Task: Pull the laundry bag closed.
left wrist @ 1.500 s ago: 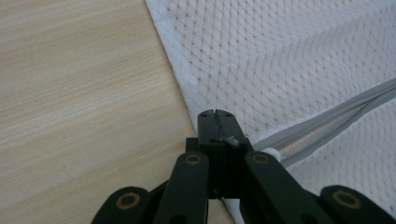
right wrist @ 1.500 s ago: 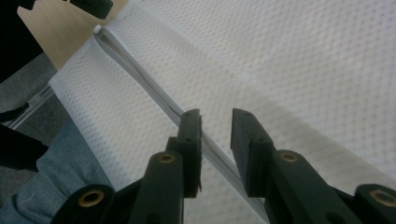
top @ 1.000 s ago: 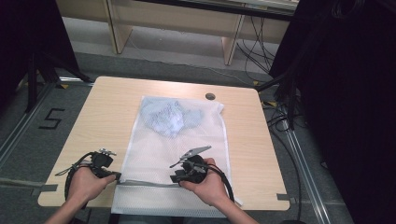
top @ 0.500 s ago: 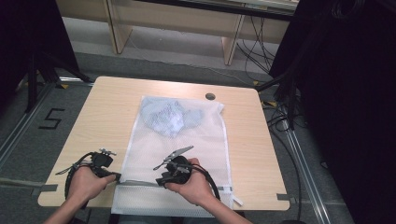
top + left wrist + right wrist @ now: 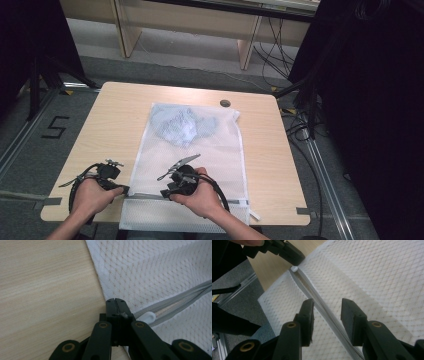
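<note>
Your right gripper (image 5: pixel 325 315) had just been opening, its jaws apart astride the zipper (image 5: pixel 322 306), pads off it. Your left gripper (image 5: pixel 115 305) was clamped on the mesh bag (image 5: pixel 210 150) at its left edge, near the table's (image 5: pixel 115 125) front edge; bare wood lay left.

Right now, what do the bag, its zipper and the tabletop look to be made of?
The bag looks like white synthetic mesh: a fine open weave, the blue cloth showing through. The zipper seems grey woven tape with a white, probably plastic, end stop. The tabletop looks like pale wood-grain laminate, matte; solid wood cannot be ruled out.
</note>
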Tool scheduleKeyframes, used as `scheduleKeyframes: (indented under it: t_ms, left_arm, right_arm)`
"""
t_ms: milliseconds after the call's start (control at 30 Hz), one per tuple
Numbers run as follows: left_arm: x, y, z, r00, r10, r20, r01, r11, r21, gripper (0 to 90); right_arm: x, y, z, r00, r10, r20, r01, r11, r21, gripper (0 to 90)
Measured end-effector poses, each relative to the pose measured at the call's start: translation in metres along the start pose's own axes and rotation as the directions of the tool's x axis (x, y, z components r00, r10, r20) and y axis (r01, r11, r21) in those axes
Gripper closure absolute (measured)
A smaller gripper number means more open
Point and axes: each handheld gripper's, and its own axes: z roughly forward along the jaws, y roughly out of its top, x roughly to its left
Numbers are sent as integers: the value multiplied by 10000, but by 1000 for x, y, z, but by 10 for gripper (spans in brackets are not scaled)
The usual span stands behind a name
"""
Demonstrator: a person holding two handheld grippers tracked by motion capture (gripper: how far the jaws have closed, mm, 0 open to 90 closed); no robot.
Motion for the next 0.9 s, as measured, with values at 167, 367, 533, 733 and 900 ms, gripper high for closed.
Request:
scheduleKeyframes:
  t_ms: [167,367,533,733,900]
  left_arm:
    - [0,-1,0,10000,-43,10,43,10000,-49,894]
    - [-3,-2,0,9989,-464,62,465,9989,-35,895]
    - [-1,-2,0,9997,-230,40,230,9997,-86,895]
    - [-1,-2,0,9993,-372,84,372,9993,-48,896]
    - [0,-2,0,9995,-307,78,308,9995,-107,895]
  right_arm:
    - [2,2,7,9996,-270,-63,271,9996,29,633]
    - [9,6,16,9985,-499,-233,501,9987,43,636]
    - [12,7,19,9982,-521,-297,524,9986,103,639]
    - [15,9,22,9971,-648,-398,652,9978,89,644]
    - [17,10,24,9986,-354,-391,361,9992,191,648]
